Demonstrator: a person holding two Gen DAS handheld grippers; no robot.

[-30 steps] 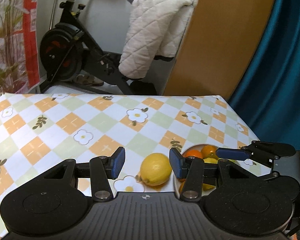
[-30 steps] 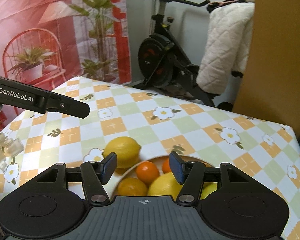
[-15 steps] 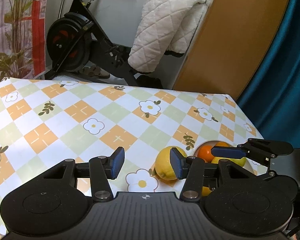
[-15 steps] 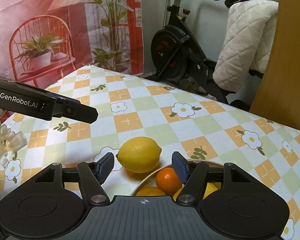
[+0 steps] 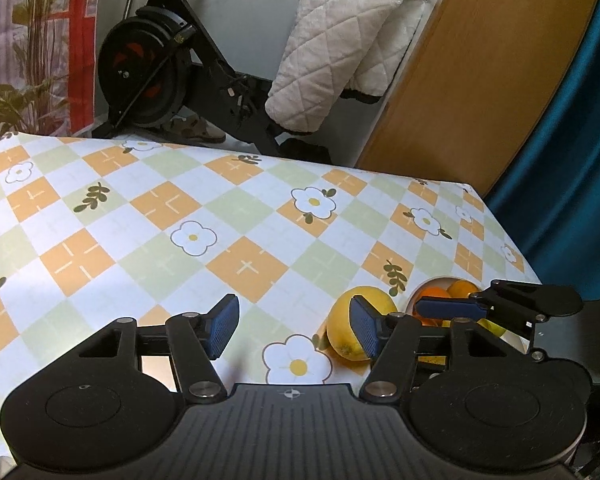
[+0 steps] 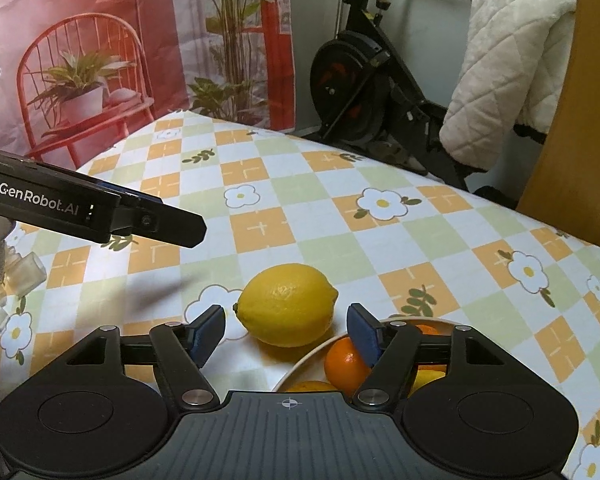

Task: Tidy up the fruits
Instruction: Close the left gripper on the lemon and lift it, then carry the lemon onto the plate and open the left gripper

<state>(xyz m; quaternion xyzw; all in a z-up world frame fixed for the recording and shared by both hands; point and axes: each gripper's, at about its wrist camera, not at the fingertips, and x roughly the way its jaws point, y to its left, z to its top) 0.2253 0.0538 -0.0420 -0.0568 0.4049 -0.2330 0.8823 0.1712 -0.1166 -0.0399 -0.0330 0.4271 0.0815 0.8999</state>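
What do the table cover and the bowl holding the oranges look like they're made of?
Table cover: probably wipeable vinyl or oilcloth, given its printed checks and flowers and faint sheen. Bowl: smooth cream rim, likely glazed ceramic, possibly plastic; too little shows.

glossy dimpled lemon (image 6: 287,305), smooth printed tablecloth (image 6: 340,216), matt blk plastic left gripper (image 5: 293,323) w/ ribbed pads

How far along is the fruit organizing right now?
Done: oranges already sit in the cream bowl. In hand: nothing; the left gripper and right gripper are both open. Left: the yellow lemon lies on the checkered tablecloth beside the bowl.
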